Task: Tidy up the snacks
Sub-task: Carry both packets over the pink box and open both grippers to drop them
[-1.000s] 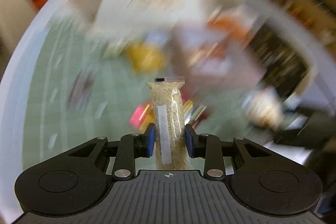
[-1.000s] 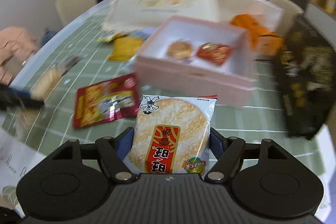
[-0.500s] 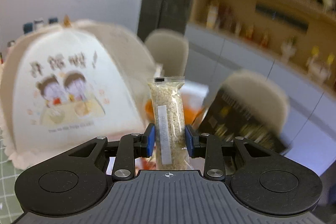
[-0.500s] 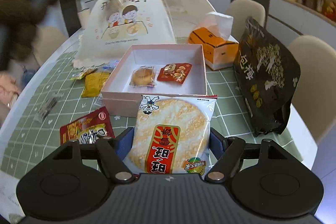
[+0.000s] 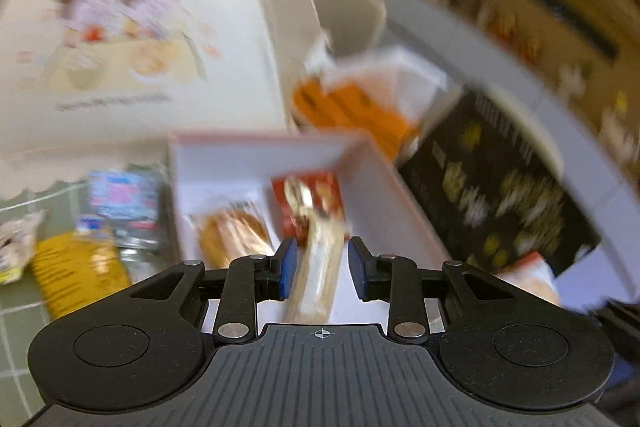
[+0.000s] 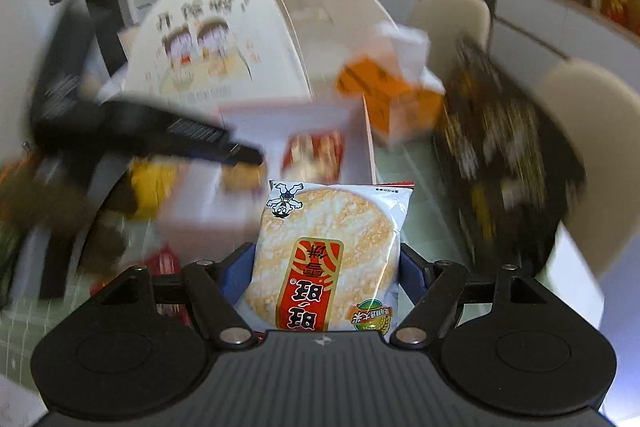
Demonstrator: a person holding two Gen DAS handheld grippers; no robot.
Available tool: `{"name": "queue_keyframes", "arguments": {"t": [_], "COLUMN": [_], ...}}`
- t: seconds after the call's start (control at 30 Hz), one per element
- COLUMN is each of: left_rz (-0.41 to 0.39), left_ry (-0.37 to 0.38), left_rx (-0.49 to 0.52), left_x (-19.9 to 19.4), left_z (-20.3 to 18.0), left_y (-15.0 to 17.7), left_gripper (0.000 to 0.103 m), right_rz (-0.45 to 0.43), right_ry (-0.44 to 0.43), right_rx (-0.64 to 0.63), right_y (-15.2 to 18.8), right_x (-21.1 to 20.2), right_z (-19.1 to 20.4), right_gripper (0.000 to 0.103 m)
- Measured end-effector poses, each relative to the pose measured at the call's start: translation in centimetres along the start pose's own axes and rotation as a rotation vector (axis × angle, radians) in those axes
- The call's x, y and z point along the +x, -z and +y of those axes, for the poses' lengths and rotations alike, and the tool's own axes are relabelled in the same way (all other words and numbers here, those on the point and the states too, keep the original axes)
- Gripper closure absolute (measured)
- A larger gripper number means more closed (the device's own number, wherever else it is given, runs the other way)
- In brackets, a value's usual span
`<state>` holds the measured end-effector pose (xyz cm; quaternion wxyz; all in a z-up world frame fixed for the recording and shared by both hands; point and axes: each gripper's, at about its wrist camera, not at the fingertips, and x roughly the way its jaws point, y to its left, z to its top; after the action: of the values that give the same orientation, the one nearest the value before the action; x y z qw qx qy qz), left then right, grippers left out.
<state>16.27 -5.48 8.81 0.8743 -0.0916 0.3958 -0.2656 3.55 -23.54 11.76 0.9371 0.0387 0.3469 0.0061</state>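
Observation:
My left gripper (image 5: 320,259) hangs over the near part of the open pink box (image 5: 256,163). Its jaws are closing on a slim clear packet of puffed rice (image 5: 316,271), which leans left between the blue pads. On the box floor lie a round cake packet (image 5: 232,235) and a red snack packet (image 5: 320,195). My right gripper (image 6: 326,267) is shut on a wide rice cracker packet (image 6: 324,251), just short of the pink box (image 6: 280,119). In the right wrist view the left gripper (image 6: 248,163) shows as a dark blur reaching over the box.
A white domed food cover (image 5: 120,27) stands behind the box. An orange tissue box (image 5: 352,107) and a tall black bag (image 5: 500,187) stand to its right. Yellow (image 5: 72,267) and blue (image 5: 120,195) packets lie left of the box on the green tablecloth. Chairs ring the table.
The left gripper swung from facing the food cover down over the pink box, and its packet now leans. The right gripper rose a little with the cracker packet still held.

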Motion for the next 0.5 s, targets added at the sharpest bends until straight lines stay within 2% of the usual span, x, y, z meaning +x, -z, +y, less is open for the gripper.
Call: {"name": "queue_keyframes", "arguments": {"t": [0.07, 0.13, 0.2, 0.3, 0.4, 0.5], "left_rz": [-0.066, -0.093, -0.088, -0.063, -0.045, -0.033], "left_ry": [-0.023, -0.069, -0.127, -0.194, -0.235, -0.272], "left_rx": [-0.066, -0.121, -0.181, -0.25, -0.293, -0.317], "left_x": [-2.9, -4.7, -6.4, -8.4, -10.3, -11.3], "left_z": [1.7, 3.3, 5.0, 6.7, 8.0, 9.0], "left_y": [0.7, 2.0, 3.8, 6.9, 9.5, 10.8], "left_gripper": [0.071, 0.071, 0.071, 0.071, 0.071, 0.071], "right_rz": [0.009, 0.057, 0.124, 0.232, 0.278, 0.318], "right_ry": [-0.025, -0.05, -0.079, -0.131, -0.065, 0.019], "right_rx": [-0.005, 0.006, 0.028, 0.076, 0.083, 0.017], "right_y": [-2.6, -4.7, -6.1, -6.5, -6.3, -6.0], "right_x": [1.9, 4.9, 8.2, 12.2, 14.3, 15.2], "right_z": [0.3, 0.6, 0.9, 1.2, 1.6, 2.7], "right_gripper": [0.028, 0.028, 0.028, 0.028, 0.028, 0.028]}}
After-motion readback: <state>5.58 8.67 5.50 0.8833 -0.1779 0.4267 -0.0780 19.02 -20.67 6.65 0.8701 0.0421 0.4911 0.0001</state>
